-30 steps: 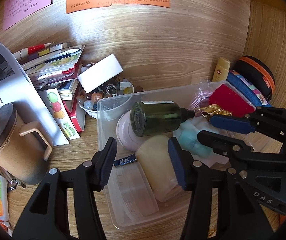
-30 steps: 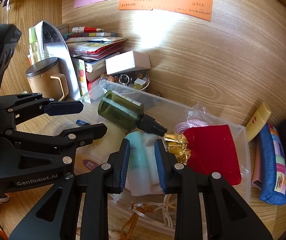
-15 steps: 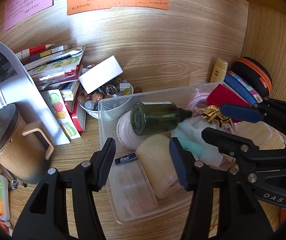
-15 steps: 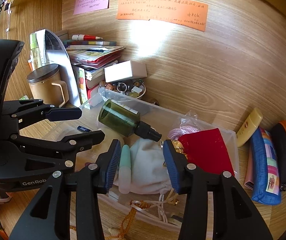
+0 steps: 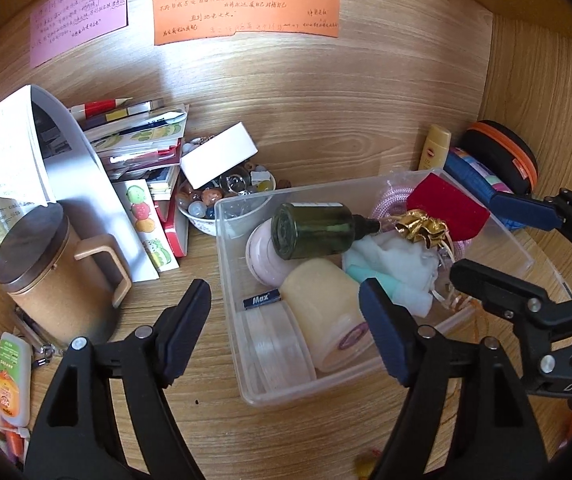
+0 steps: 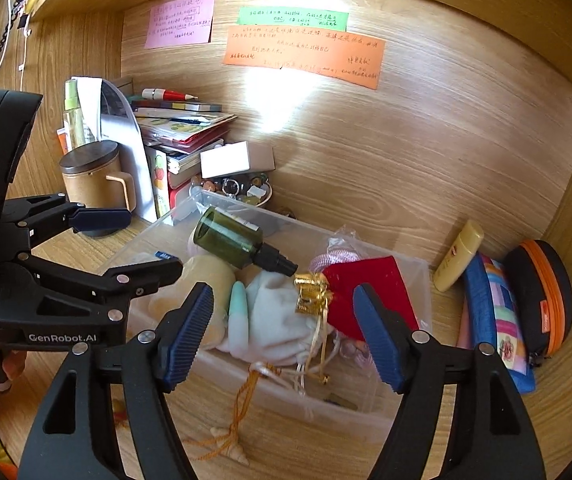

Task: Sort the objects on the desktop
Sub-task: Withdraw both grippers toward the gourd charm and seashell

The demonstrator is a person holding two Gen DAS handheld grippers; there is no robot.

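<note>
Clear bin (image 5: 242, 364) sits at your twelve o'clock on the desk, with the green bottle (image 5: 313, 231) lying across its contents. Your left gripper (image 5: 286, 308) and right gripper (image 6: 284, 308) are both spreading wider above it, gripping nothing.

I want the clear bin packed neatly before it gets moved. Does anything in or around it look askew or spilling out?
Yes. The dark green spray bottle lies tilted on top of the pile in the clear plastic bin. Gold and orange cords trail over the bin's near wall onto the wooden desk.
</note>
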